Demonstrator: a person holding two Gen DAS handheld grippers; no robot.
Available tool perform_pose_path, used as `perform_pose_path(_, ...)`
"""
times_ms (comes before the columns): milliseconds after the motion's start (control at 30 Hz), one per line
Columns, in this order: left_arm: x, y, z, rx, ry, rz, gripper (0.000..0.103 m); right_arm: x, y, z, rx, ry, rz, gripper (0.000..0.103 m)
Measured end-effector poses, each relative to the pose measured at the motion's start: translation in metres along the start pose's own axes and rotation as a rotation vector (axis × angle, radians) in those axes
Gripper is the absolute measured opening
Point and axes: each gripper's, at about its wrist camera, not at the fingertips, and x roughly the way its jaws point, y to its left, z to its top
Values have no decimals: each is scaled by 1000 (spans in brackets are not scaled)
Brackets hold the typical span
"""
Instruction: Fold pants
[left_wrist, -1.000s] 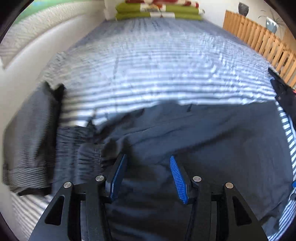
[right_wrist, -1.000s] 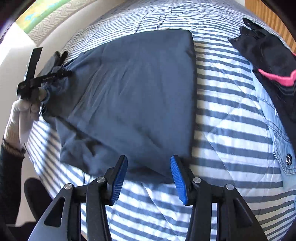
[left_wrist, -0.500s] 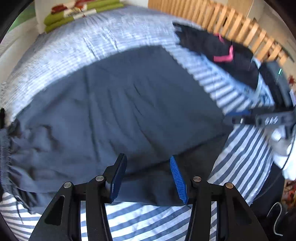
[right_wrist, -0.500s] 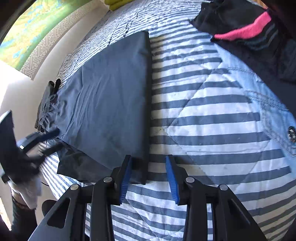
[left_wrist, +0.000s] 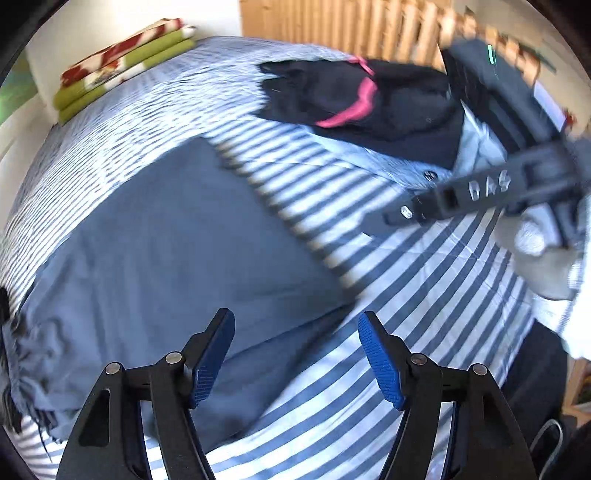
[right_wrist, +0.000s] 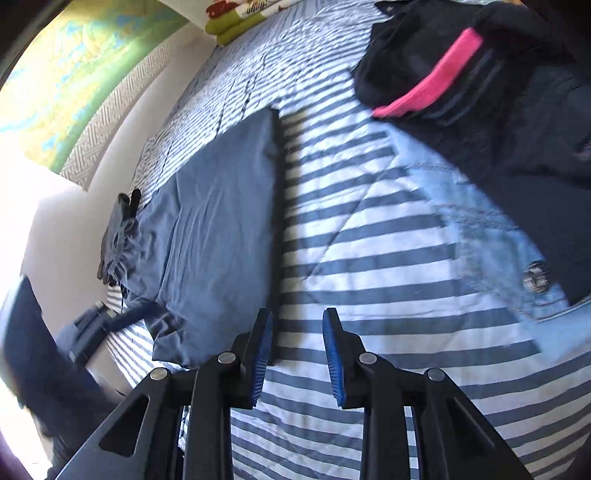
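Blue-grey pants (left_wrist: 177, 251) lie flat and doubled over on the striped bed cover (left_wrist: 424, 302). Their gathered waist is at the left. My left gripper (left_wrist: 297, 356) hangs over the pants' near edge towards the leg end. Its jaws are opening, with nothing pinched between them. In the right wrist view the pants (right_wrist: 221, 221) stretch away to the left. My right gripper (right_wrist: 298, 354) hovers just right of their near corner, over bare striped cover (right_wrist: 369, 295). Its jaws are closing, with no cloth between them. A gloved hand (left_wrist: 546, 258) holds the right gripper (left_wrist: 461, 192).
A black garment with a pink band (left_wrist: 354, 99) lies on a light blue denim shirt (left_wrist: 388, 166) at the right of the bed. Folded green and red blankets (left_wrist: 122, 62) sit at the far end. A wooden slatted rail (left_wrist: 351, 22) runs behind. A dark grey garment (right_wrist: 118, 236) lies by the waist.
My left gripper has swept from the waist end along the pants to the leg end, and its jaws have widened. My right gripper has slid right, off the pants' edge, with its jaws narrowing.
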Motion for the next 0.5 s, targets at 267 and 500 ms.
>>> perform_pose_path(267, 64, -25, 16, -53, 112, 112, 53, -12, -16, 27, -1, -35, 48, 26)
perform_pose_path(500, 55, 20, 13, -207, 86, -33, 7, 23, 9, 81, -30, -33, 110, 38)
